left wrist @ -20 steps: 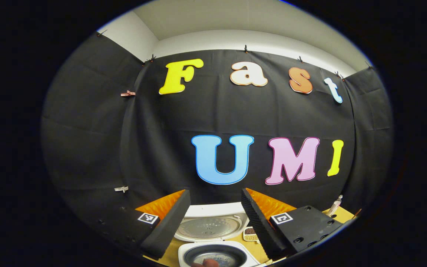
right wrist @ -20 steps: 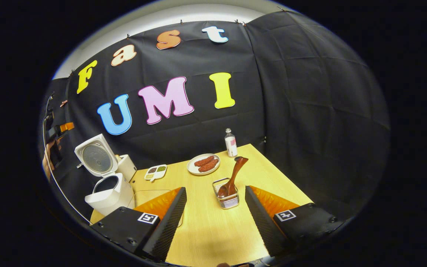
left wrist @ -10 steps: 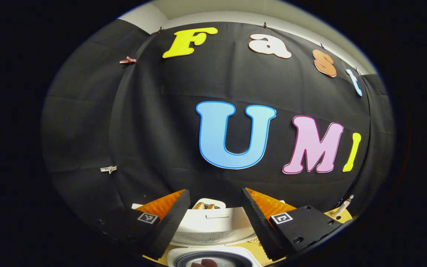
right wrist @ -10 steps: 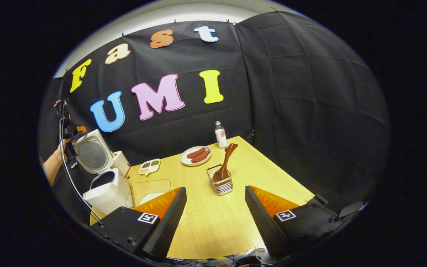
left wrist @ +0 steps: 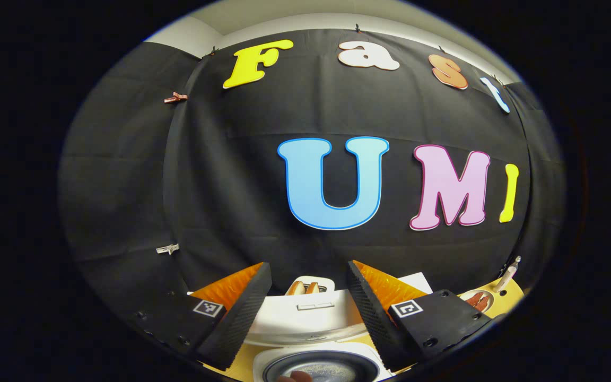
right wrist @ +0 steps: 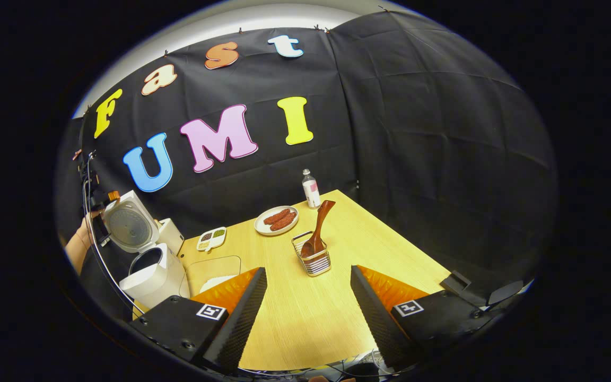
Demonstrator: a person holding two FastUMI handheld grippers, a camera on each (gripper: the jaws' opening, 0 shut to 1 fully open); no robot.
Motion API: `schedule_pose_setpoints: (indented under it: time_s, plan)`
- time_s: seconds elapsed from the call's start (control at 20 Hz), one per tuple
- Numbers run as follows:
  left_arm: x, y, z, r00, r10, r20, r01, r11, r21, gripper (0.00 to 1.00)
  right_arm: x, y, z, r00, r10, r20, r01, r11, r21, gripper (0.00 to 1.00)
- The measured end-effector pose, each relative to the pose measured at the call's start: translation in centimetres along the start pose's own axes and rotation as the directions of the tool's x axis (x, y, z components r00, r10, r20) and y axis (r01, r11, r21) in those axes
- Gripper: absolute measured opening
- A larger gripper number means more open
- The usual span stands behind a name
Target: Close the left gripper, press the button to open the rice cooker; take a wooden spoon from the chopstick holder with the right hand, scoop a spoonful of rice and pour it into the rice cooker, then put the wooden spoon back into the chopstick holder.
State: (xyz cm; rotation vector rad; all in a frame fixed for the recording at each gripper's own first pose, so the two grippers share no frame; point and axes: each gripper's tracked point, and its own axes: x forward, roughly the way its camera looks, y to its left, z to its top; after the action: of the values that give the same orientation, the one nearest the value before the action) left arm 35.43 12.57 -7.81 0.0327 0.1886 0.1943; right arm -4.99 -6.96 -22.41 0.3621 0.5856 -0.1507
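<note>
Rice cooker (right wrist: 149, 260): at the table's (right wrist: 305, 313) left edge, lid raised, inner pot exposed. Wooden spoon (right wrist: 317, 229): standing tilted in the chopstick holder (right wrist: 313, 259), mid-table. Left gripper (left wrist: 305, 313): fingers spread, holding nothing, above the open cooker; right gripper (right wrist: 305, 313): likewise spread and empty, well short of the holder.

Bare pale wooden worktop (right wrist: 305, 318) is lying open between the right tongs (right wrist: 308, 313) and the wire chopstick holder (right wrist: 313, 258) with its upright brown wooden spoon (right wrist: 317, 227). The white rice cooker's raised lid (right wrist: 128, 223) is standing tall at the left edge, blocking passage there.
</note>
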Motion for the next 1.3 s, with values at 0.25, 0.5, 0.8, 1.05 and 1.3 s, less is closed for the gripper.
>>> schedule_pose_setpoints:
  time_s: [0.25,0.5,0.8,1.05,1.3]
  plan:
    - [-5.6,-1.1,-3.0,1.0,0.015,0.005,-0.015,1.0,0.001,0.99,-0.3,0.0,-0.7,1.0,0.024,-0.016,-0.025,0.999,-0.032,0.99]
    - [-10.2,-2.2,-8.0,0.998,0.037,-0.045,-0.037,0.999,-0.005,0.99,-0.6,-0.3,-0.8,0.999,0.035,-0.023,-0.036,0.999,-0.036,0.99]
    - [-12.1,-3.4,-15.8,0.975,0.017,-0.223,-0.026,0.999,-0.035,0.99,-1.3,-0.5,-1.7,0.999,0.036,-0.04,-0.039,0.997,-0.062,0.99]
    - [-12.6,-3.8,-18.6,0.967,0.026,-0.253,-0.026,1.0,0.002,0.99,-1.7,-1.1,-1.8,0.999,0.019,-0.037,-0.021,0.998,-0.051,0.98]
    - [-13.3,-4.2,-22.6,0.943,0.031,-0.332,-0.029,1.0,0.01,1.0,-1.8,-0.7,-2.0,0.999,0.018,-0.04,-0.02,0.999,-0.05,0.99]
